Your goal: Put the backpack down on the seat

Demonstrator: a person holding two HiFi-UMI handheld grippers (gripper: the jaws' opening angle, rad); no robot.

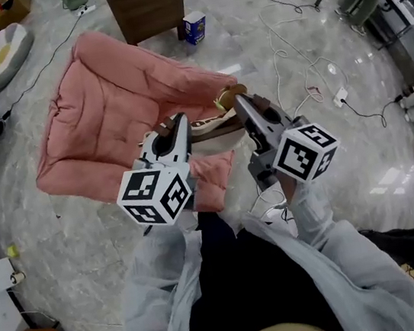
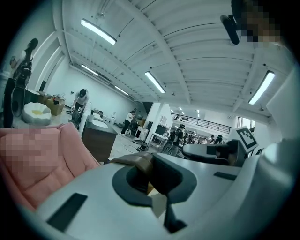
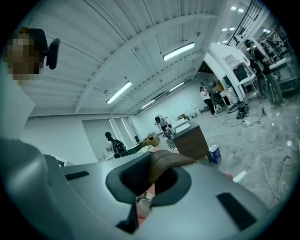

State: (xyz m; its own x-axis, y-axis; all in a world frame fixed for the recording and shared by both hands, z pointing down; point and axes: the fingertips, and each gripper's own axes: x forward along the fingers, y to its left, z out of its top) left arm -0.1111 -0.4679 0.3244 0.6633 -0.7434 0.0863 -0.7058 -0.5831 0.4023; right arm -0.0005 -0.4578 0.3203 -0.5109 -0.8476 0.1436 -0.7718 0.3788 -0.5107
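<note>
We carry the load over bare floor, short of the pink quilted cushion seat (image 1: 107, 114), which lies at about ten o'clock from our claws in the head view. The biggest risk, as we judge it, is letting go too soon, so the bag lands on the floor or on the seat's near edge and slides off. The seat looks soft and slopes up toward its raised back, so a bag set down off-centre could tip over.

The small cream-and-brown fabric backpack (image 1: 210, 124) hangs between and just below the two claws. A pink panel beneath it may be part of it, though we cannot tell. The left claw (image 1: 178, 124) is pressed together on the brown leather-like strap (image 2: 140, 161), and the right claw (image 1: 243, 106) pinches the same brown strapping in its own view. If we pull the claws apart or move them unevenly, the strap could slip out of one pinch and the bag would swing.

There is no surface here, only the grey marbled floor (image 1: 308, 146) of a large open workroom. A dark wooden cabinet (image 1: 146, 4) stands at twelve o'clock. White cables (image 1: 284, 37) trail across the floor at two o'clock and could trip us. A small blue-and-white carton (image 1: 195, 27) sits just beside the cabinet.
</note>
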